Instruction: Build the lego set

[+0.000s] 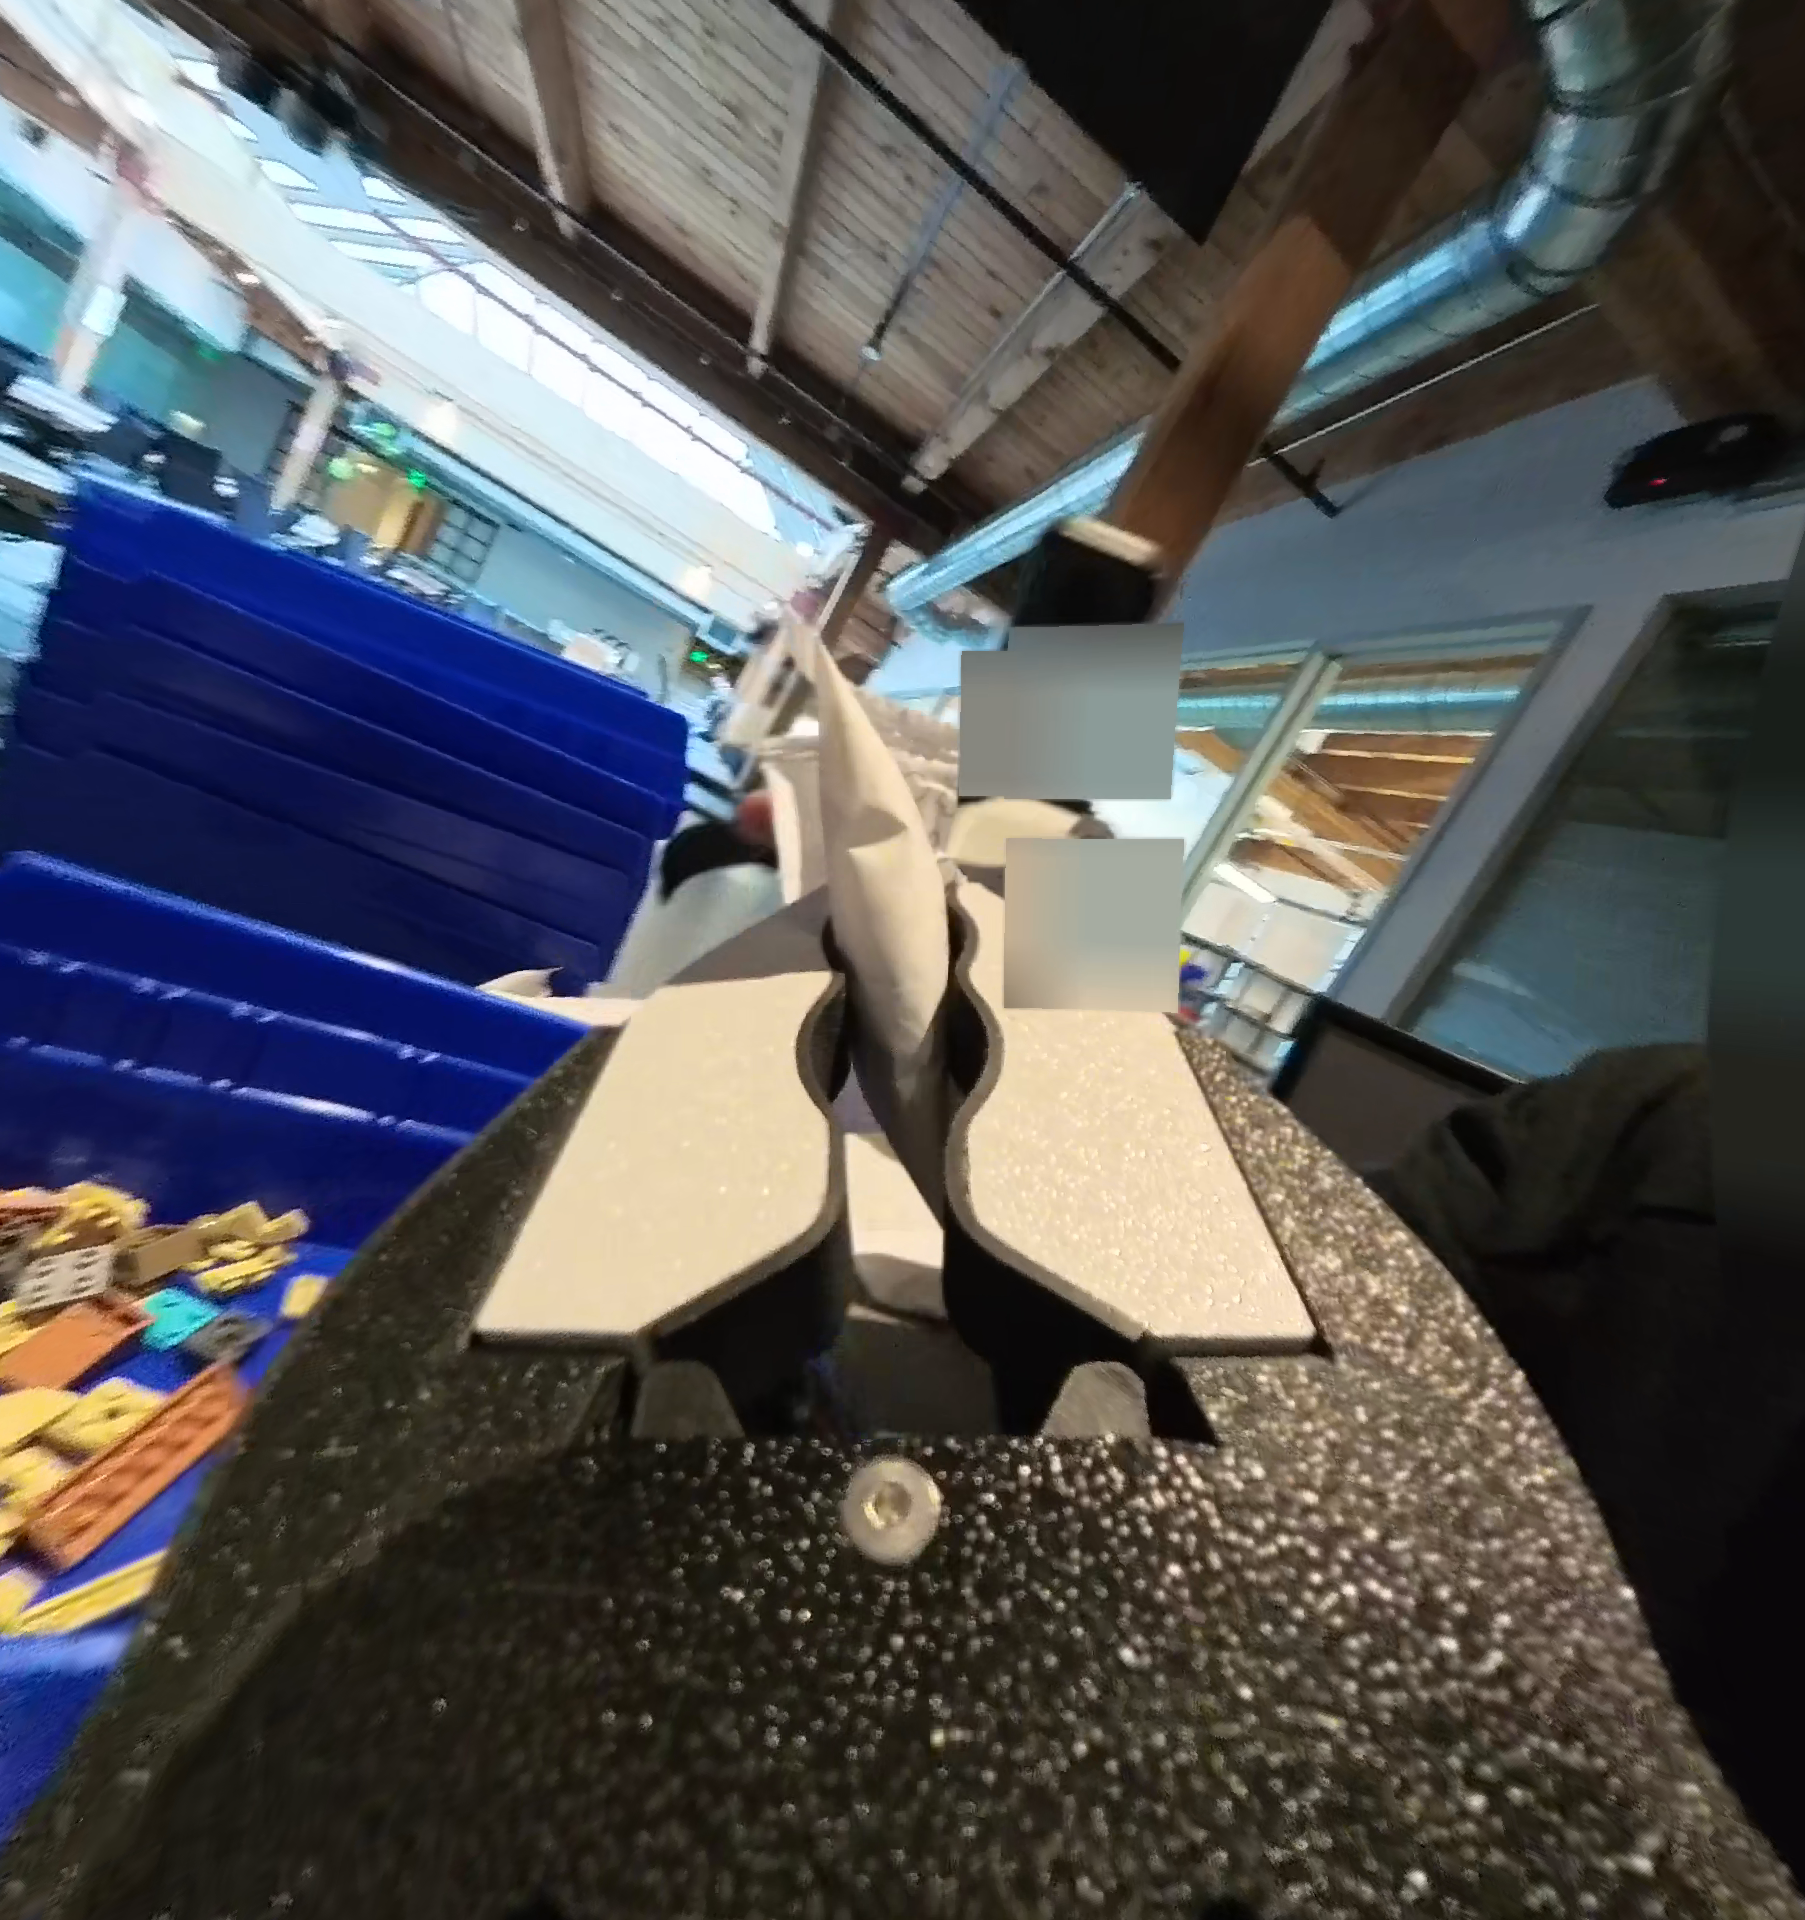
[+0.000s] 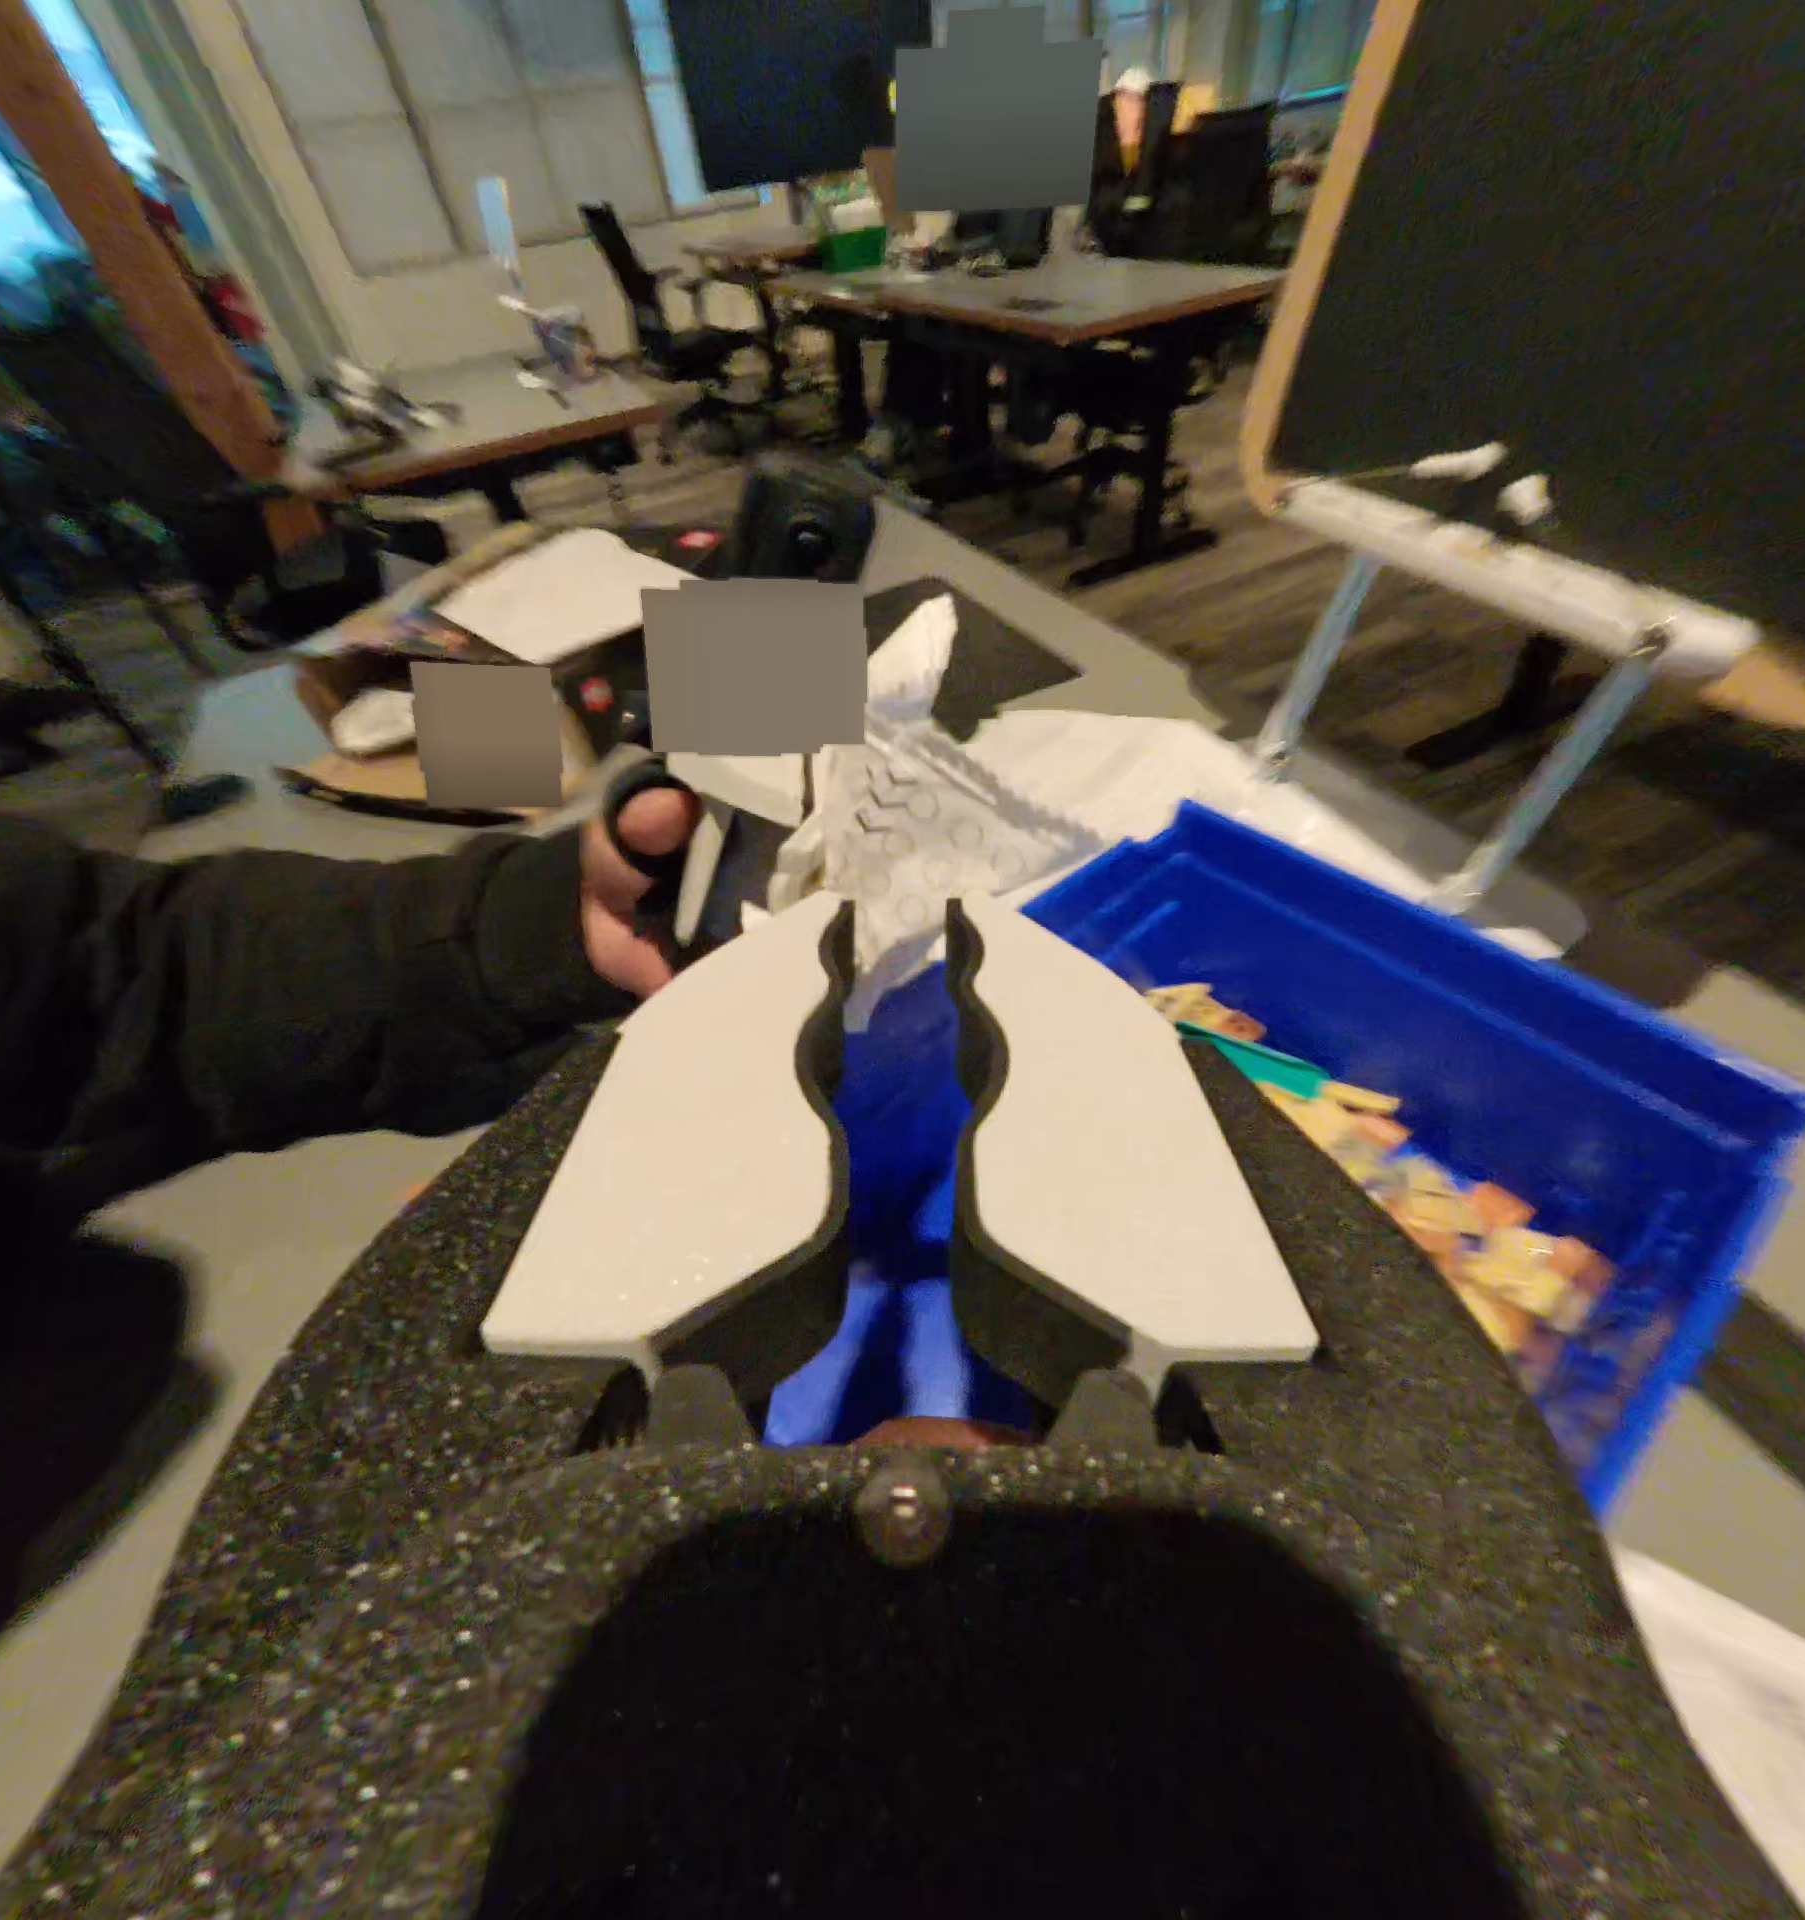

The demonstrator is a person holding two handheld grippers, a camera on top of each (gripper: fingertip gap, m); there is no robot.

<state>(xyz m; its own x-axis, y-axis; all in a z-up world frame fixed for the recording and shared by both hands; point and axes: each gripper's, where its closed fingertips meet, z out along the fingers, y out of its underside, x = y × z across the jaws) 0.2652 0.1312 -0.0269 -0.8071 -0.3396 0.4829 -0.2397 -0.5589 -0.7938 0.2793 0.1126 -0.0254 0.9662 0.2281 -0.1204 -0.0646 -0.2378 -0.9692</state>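
Note:
My left gripper [image 1: 893,935] points upward and is shut on a white paper bag [image 1: 877,831], which stands up between its fingers. A blue bin [image 1: 202,997] at lower left holds several loose yellow, brown and teal lego pieces [image 1: 77,1351]. In the right wrist view my right gripper [image 2: 900,914] hovers over the blue bin [image 2: 1500,966]. Its jaws are nearly together, with the lower edge of the crumpled bag [image 2: 908,821] between the tips. Lego pieces [image 2: 1449,1216] lie in the bin to the right of the fingers.
A stack of blue bins [image 1: 337,707] stands behind the near one. A person's hand [image 2: 628,862] in a black sleeve holds the other gripper's handle at left. A cardboard box [image 2: 524,623] sits on the grey table [image 2: 254,1299]. A dark board [image 2: 1552,260] hangs at upper right. My two grippers' fingertips are within a few centimetres of each other.

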